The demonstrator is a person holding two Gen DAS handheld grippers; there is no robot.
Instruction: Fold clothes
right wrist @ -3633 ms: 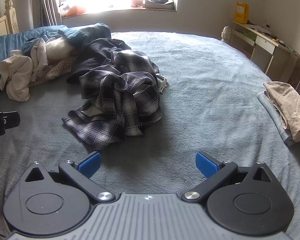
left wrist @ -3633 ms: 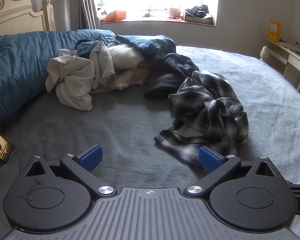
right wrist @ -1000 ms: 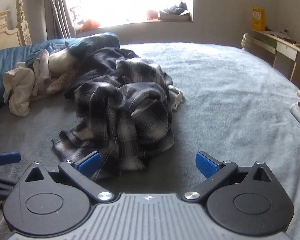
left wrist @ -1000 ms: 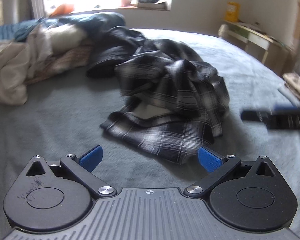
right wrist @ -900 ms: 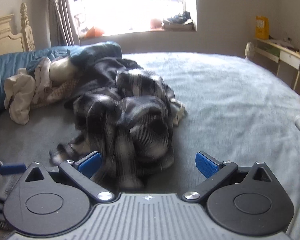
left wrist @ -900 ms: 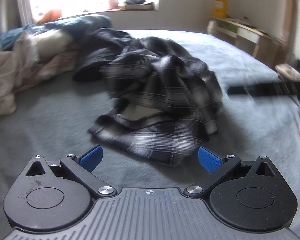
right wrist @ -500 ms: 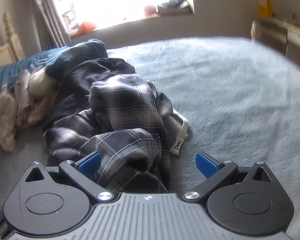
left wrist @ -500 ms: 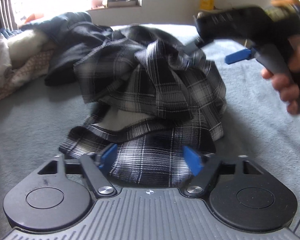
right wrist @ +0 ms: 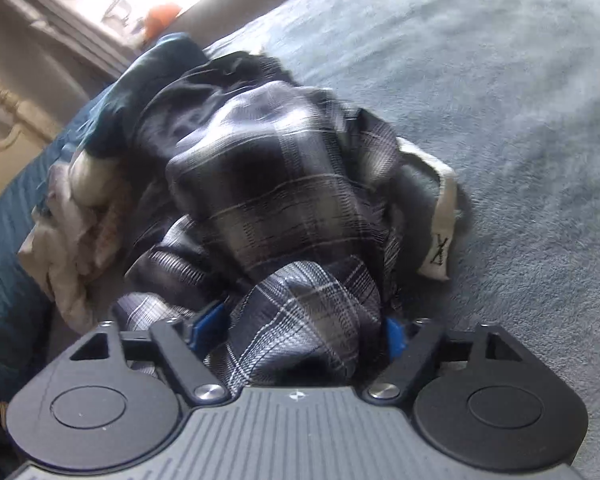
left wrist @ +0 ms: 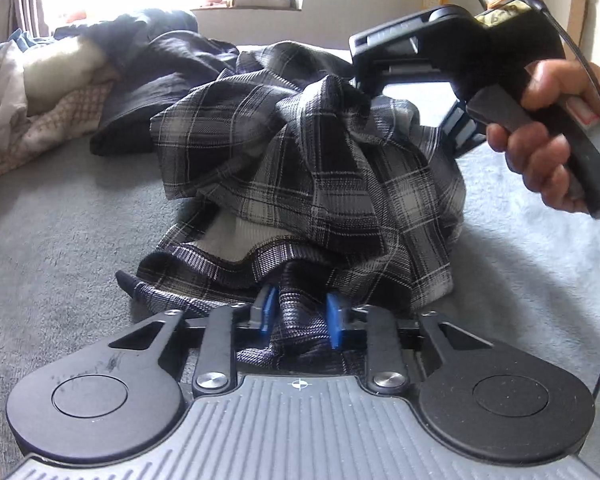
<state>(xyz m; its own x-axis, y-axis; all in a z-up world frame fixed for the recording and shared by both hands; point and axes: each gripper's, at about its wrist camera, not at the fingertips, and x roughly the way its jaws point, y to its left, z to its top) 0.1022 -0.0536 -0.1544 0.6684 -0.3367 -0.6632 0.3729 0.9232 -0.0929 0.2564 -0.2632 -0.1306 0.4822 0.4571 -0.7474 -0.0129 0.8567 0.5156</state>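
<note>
Both hand-held grippers have just been closing on the crumpled plaid shirt [left wrist: 300, 168] on the grey bedspread [left wrist: 60, 232]: the left gripper [left wrist: 300, 314] pinches a narrow fold of its near hem, while the right gripper [right wrist: 296, 330], gripped by a hand [left wrist: 547, 136], has its jaws half-closed around a thick bunch at the heap's far side. Behind the shirt lie a black garment [left wrist: 160, 76] and a pile of pale clothes [left wrist: 32, 96], and a white tag [right wrist: 439, 236] hangs off the shirt's edge.

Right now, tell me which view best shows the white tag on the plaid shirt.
The right wrist view: the white tag hangs clear off the plaid shirt, its mark visible. In the left wrist view the shirt's folds hide the tag.
</note>
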